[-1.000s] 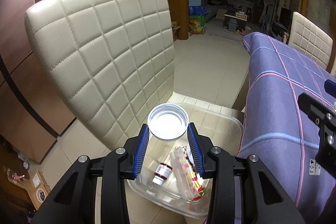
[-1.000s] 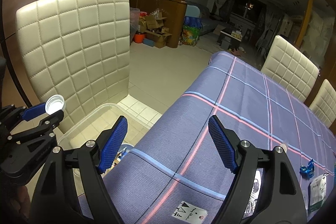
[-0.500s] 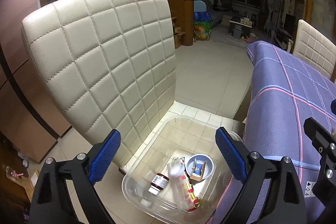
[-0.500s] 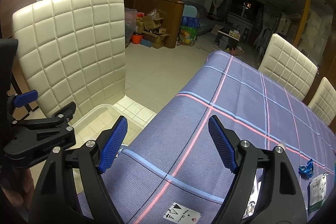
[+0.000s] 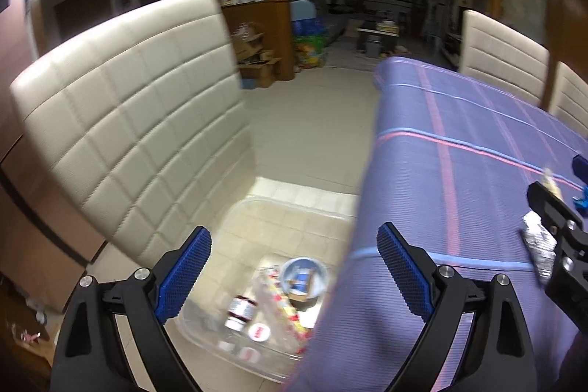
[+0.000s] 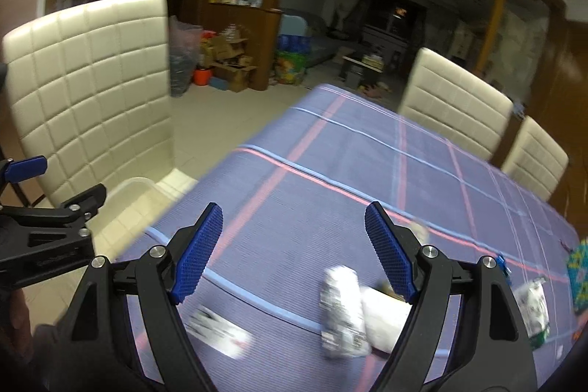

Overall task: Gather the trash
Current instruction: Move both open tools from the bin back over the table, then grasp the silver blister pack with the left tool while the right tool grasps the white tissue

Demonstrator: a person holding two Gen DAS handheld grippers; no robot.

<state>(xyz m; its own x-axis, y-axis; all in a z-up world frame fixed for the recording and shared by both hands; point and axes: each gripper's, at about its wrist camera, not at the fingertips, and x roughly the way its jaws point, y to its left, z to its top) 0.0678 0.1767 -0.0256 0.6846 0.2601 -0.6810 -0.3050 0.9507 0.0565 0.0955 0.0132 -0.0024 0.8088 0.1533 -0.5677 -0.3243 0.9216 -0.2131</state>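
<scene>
A clear plastic bin (image 5: pixel 257 219) sits low beside the table. In it lie a small brown bottle (image 5: pixel 239 311), a blue cup (image 5: pixel 303 272) and a clear bottle with a red and yellow label (image 5: pixel 283 300). My left gripper (image 5: pixel 294 234) hangs open above the bin's right side and the table edge, with nothing between its pads. My right gripper (image 6: pixel 294 212) is open over the purple checked tablecloth (image 6: pixel 367 164). Just below and in front of it lie a crumpled silver wrapper (image 6: pixel 341 307) and a white paper scrap (image 6: pixel 382 315). Both views are motion-blurred.
A cream quilted chair (image 5: pixel 128 120) stands left of the bin. Two more cream chairs (image 6: pixel 455 120) line the table's far side. A white printed card (image 6: pixel 217 326), a packet (image 6: pixel 533 304) and a small blue clip (image 6: pixel 501 263) lie on the cloth.
My left gripper has opened and let go of a clear white-rimmed container, which dropped into the bin. Both grippers have swung right, toward the table; the wrapper and paper have come into the right view.
</scene>
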